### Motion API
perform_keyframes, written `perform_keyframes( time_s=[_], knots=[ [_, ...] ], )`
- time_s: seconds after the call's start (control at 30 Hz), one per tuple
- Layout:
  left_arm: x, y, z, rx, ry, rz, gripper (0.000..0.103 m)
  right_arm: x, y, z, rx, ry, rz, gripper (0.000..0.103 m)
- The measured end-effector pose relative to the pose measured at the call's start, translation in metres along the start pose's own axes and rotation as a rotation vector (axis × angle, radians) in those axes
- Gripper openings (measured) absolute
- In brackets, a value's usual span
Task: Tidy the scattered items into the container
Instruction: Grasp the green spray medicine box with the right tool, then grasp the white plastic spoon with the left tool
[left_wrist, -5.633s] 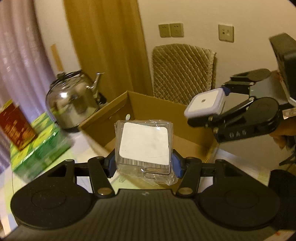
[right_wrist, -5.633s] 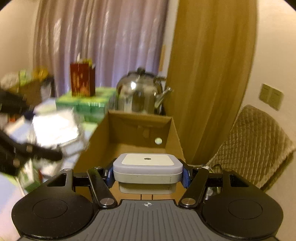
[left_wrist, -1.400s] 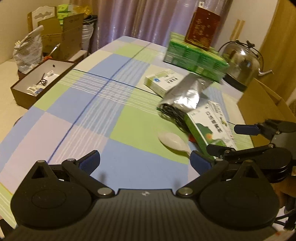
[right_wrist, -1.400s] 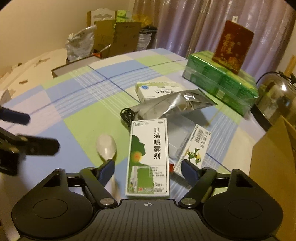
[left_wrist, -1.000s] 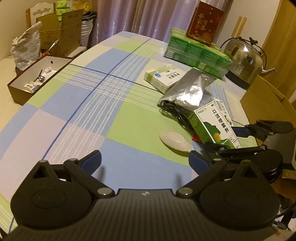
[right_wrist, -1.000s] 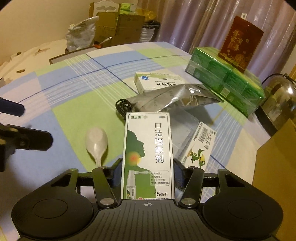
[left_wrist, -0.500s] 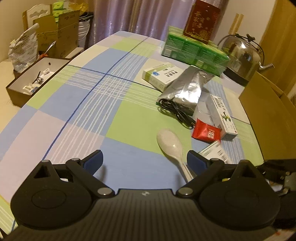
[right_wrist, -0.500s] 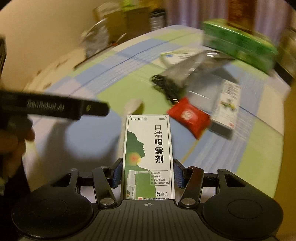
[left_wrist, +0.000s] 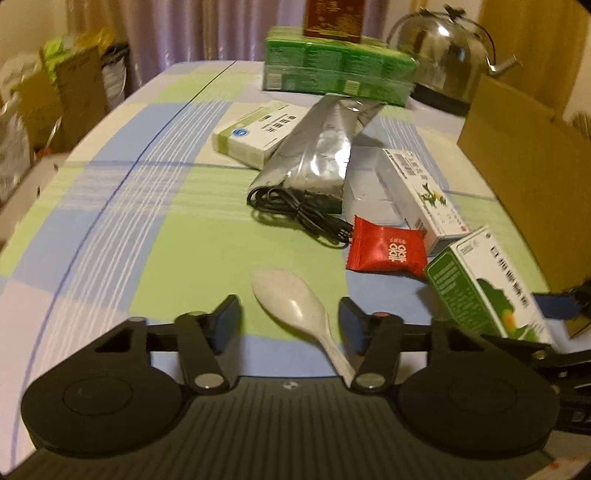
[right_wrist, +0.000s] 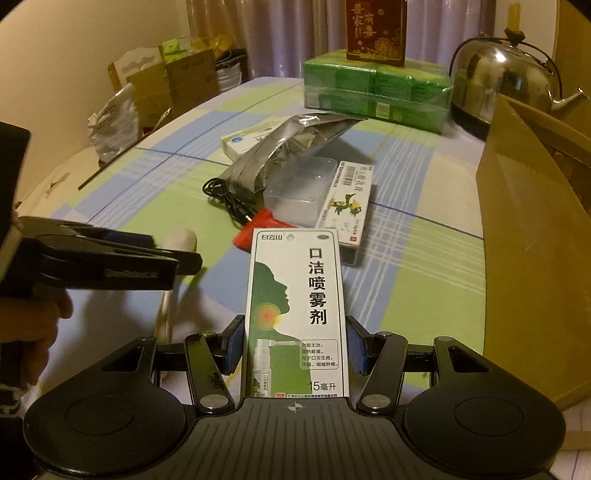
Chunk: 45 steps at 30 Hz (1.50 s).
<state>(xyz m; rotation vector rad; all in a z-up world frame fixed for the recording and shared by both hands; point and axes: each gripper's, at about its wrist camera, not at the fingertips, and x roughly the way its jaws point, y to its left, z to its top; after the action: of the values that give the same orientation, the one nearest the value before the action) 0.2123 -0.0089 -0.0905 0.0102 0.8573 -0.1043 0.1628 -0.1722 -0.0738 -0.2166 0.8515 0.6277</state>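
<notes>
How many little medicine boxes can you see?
3. The spray box is in the right tongs; the flower box lies by the red packet; the white-green box lies behind the foil bag. More may be hidden.

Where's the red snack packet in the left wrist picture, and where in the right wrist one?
Left wrist: red packet right of centre, touching the black cable.
Right wrist: red packet centre, mostly hidden behind the held spray box.
Shared landmark: steel kettle, top right.
</notes>
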Motion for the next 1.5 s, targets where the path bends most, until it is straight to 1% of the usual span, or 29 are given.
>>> perform_keyframes(
  time_s=[0.07,0.1,0.2,0.3,0.33,0.4,0.53,0.67,0.77,0.83,0.9,1.03,1.1,1.23,1.27,1.3,1.43,1.5],
  knots=[
    [0.001,-0.002,0.001,0.036,-0.003,-0.011,0.034,-0.001,0.0,0.0,0.006,-0.006,0.002,0.052],
    [0.001,-0.002,0.002,0.05,-0.001,-0.032,0.032,-0.001,-0.001,-0.001,0.009,-0.01,0.003,0.052],
    [-0.007,-0.007,0.0,0.105,0.005,-0.134,0.024,-0.005,-0.002,-0.003,0.024,-0.02,0.002,0.052],
    [-0.018,-0.016,-0.005,0.171,0.02,-0.214,0.023,-0.011,-0.005,-0.007,0.047,-0.026,-0.002,0.052],
    [-0.021,-0.019,-0.007,0.187,0.022,-0.218,0.023,-0.013,-0.005,-0.009,0.054,-0.027,-0.007,0.052],
    [-0.024,-0.025,-0.013,0.213,0.022,-0.201,0.023,-0.017,-0.007,-0.012,0.072,-0.027,-0.014,0.052],
    [-0.021,-0.028,-0.02,0.194,0.027,-0.177,0.023,-0.024,-0.012,-0.019,0.106,-0.027,-0.023,0.052],
    [-0.018,-0.036,-0.02,0.215,0.007,-0.136,0.024,-0.026,-0.015,-0.023,0.124,-0.024,-0.029,0.052],
    [-0.013,-0.039,-0.018,0.208,0.005,-0.126,0.025,-0.025,-0.015,-0.025,0.129,-0.023,-0.03,0.052],
    [-0.012,-0.039,-0.016,0.2,0.005,-0.125,0.024,-0.024,-0.015,-0.025,0.133,-0.024,-0.029,0.052],
    [-0.013,-0.039,-0.015,0.199,0.01,-0.14,0.021,-0.024,-0.015,-0.025,0.134,-0.027,-0.027,0.052],
    [-0.02,-0.04,-0.018,0.215,0.029,-0.161,0.021,-0.023,-0.016,-0.025,0.138,-0.031,-0.025,0.052],
    [-0.023,-0.041,-0.023,0.224,0.034,-0.159,0.021,-0.024,-0.017,-0.025,0.144,-0.034,-0.025,0.052],
    [-0.029,-0.043,-0.032,0.238,0.019,-0.142,0.021,-0.026,-0.016,-0.026,0.148,-0.036,-0.025,0.052],
    [-0.03,-0.044,-0.034,0.24,0.019,-0.137,0.021,-0.027,-0.015,-0.027,0.148,-0.036,-0.025,0.052],
    [-0.032,-0.044,-0.035,0.242,0.019,-0.13,0.026,-0.028,-0.015,-0.027,0.15,-0.036,-0.025,0.052],
    [-0.038,-0.045,-0.039,0.259,0.03,-0.122,0.027,-0.03,-0.016,-0.029,0.154,-0.035,-0.03,0.052],
    [-0.04,-0.044,-0.042,0.252,0.034,-0.125,0.027,-0.032,-0.016,-0.03,0.155,-0.035,-0.033,0.052]
  ],
)
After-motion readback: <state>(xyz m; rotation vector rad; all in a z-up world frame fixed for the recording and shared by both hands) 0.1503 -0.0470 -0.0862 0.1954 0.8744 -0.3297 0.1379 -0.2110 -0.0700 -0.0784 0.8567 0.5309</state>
